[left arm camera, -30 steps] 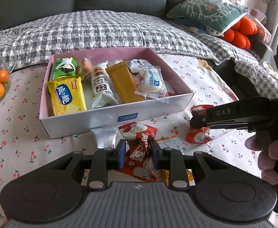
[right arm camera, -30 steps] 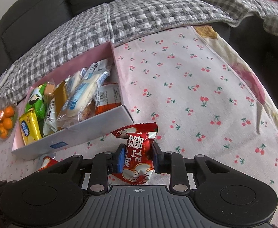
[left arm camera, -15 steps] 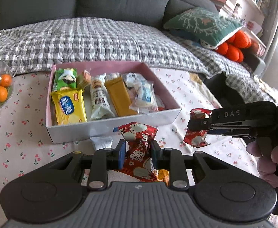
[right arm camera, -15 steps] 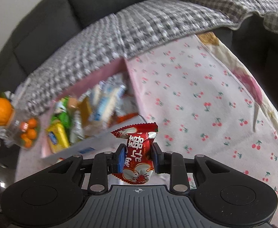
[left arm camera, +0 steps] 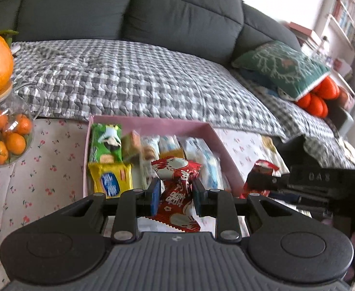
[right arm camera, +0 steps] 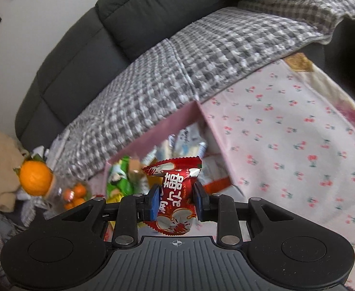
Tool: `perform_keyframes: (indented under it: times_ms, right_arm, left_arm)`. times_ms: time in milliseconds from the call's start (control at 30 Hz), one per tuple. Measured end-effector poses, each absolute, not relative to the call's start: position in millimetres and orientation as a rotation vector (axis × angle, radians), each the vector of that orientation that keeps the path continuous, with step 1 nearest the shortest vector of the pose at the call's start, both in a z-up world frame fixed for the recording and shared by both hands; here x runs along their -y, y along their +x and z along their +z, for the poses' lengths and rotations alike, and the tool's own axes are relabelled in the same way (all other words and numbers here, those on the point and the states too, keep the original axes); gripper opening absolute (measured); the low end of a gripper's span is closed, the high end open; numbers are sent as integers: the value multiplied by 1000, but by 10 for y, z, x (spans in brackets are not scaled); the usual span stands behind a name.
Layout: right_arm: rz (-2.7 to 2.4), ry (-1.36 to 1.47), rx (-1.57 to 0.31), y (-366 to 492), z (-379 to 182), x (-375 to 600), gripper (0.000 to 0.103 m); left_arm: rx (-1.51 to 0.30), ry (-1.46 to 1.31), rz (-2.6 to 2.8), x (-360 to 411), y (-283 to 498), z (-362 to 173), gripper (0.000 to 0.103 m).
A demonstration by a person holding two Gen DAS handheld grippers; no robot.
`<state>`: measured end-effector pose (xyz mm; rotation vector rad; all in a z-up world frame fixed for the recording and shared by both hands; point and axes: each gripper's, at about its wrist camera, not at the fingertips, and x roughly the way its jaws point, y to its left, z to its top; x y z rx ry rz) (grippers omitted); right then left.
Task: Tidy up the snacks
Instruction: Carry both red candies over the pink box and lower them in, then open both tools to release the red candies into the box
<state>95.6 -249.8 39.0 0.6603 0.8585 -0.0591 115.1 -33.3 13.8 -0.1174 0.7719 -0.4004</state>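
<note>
- Red foil: each gripper clamps one red snack packet. The left gripper (left arm camera: 174, 195) has its blue pads pressed on the waist of the left-hand packet (left arm camera: 177, 194); the right gripper (right arm camera: 176, 200) is clamped the same way on the right-hand packet (right arm camera: 176, 194).
- Both packets are clear of the table, hanging in the air in front of the pink box (left arm camera: 222, 143).
- In the left wrist view, the right gripper shows at the right edge with its packet, near the box's right wall and outside it.
- Box contents: a green pack (left arm camera: 106, 143) at the back left, a yellow pack (left arm camera: 110, 179) in front of it, several pale wrapped bars (left arm camera: 201, 152) to the right. Details are blurred.
- Progress, judged: most snacks are already filed in the box; the two red packets are picked up but not yet placed.
- Left to do, judged: carry both over the wall and set them into free space. Where that space is I cannot tell, since the grippers hide the near part of the box.
- Whether other loose snacks lie on the cherry-print tablecloth (right arm camera: 298, 160) below the grippers cannot be seen.
- Beyond: a glass jar of small oranges (left arm camera: 6, 135) left of the box, and a grey sofa (left arm camera: 177, 12) behind.
</note>
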Motion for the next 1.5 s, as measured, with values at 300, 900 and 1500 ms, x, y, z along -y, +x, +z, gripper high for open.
perform_keyframes:
  times_ms: [300,900,1500]
  right_arm:
    - [-69,720,-812,1341,251,2457,28]
    - [-74,690,-806,1520,104,2374,48]
    - [-56,614,-832,1281,347,2328,74]
  left_arm:
    - [-778,-206,-328,284,1501,-87,25]
    - [-793,-229,-273,254,1688,-288,40]
    - [-825,-106,-266,232,1378,-94,73]
